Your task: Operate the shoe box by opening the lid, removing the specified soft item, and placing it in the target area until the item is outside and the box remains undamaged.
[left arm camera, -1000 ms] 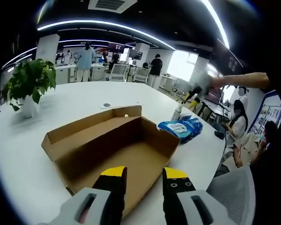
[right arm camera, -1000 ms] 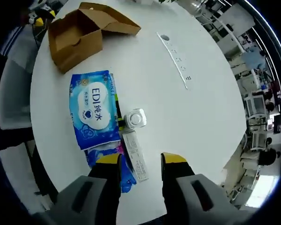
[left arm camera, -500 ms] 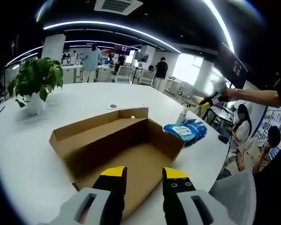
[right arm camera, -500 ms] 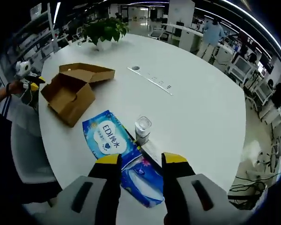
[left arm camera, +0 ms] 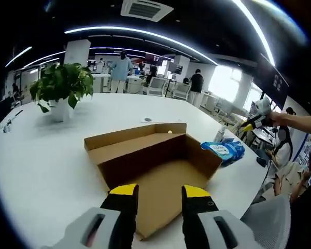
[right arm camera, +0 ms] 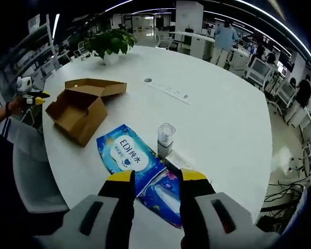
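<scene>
- Shoe box [left arm camera: 155,163]: cardboard, lid already folded back, lying flat on the white table [left arm camera: 41,150]. In the left gripper view its interior appears bare; no damage noted on the walls or lid.
- Soft item: the blue wipes pack [right arm camera: 128,154] lies on the table outside the box, just beyond the box's far short end. A second, darker blue pack [right arm camera: 163,194] touches it on the side away from the box.
- A small clear bottle [right arm camera: 166,137] stands upright just beside the wipes pack, also on the side away from the box.
- Left gripper [left arm camera: 156,191]: jaws parted with a modest gap, holding nothing, poised above the box's near edge.
- Right gripper [right arm camera: 156,176]: jaws likewise parted and empty, hovering over the two packs, well apart from the box.
- Judgement: extraction looks complete; what remains is confirming placement.
- Recommendation: lift both grippers straight away from the box and packs, avoiding the bottle, and do not press the box wall.
</scene>
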Demonstrator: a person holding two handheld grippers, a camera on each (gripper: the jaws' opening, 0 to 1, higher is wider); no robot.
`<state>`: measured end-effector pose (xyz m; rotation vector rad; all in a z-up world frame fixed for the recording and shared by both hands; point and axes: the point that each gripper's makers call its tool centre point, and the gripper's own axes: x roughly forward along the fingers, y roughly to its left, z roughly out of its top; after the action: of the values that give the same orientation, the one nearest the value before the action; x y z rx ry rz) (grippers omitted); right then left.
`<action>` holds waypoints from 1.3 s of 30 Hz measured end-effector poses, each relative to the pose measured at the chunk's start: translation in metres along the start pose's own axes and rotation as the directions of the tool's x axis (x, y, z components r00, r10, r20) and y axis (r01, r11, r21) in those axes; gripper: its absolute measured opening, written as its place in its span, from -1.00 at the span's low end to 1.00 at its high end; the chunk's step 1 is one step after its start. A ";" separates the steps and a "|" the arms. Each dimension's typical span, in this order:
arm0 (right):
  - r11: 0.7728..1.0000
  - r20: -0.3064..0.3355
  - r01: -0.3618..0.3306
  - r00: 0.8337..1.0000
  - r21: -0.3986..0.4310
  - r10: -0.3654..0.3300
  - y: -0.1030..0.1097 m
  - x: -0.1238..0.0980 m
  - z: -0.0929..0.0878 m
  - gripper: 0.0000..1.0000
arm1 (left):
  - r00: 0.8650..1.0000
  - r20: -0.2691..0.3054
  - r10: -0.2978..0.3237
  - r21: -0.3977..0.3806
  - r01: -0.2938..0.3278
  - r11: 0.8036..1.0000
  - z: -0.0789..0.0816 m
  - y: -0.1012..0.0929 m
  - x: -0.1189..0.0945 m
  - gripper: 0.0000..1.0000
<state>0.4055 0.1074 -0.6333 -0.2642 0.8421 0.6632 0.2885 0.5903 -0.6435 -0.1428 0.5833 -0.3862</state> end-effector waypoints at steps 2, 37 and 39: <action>1.000 0.008 -0.001 1.000 0.007 0.001 0.004 0.002 -0.002 -0.39 | 0.998 0.012 0.062 -0.037 -0.061 0.997 -0.001 0.015 -0.004 -0.30; 0.985 0.100 -0.091 0.992 0.150 0.077 0.075 0.001 -0.049 -0.39 | 0.957 -0.205 0.204 -0.192 -0.243 0.951 -0.067 0.042 0.027 -0.61; 0.984 0.101 -0.096 0.992 0.152 0.081 0.078 0.003 -0.050 -0.39 | 0.956 -0.207 0.210 -0.173 -0.247 0.953 -0.067 0.043 0.026 -0.62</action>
<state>0.3270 0.1459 -0.6649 -0.0533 0.8143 0.6834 0.2845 0.6182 -0.7222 -0.2287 0.8148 -0.1147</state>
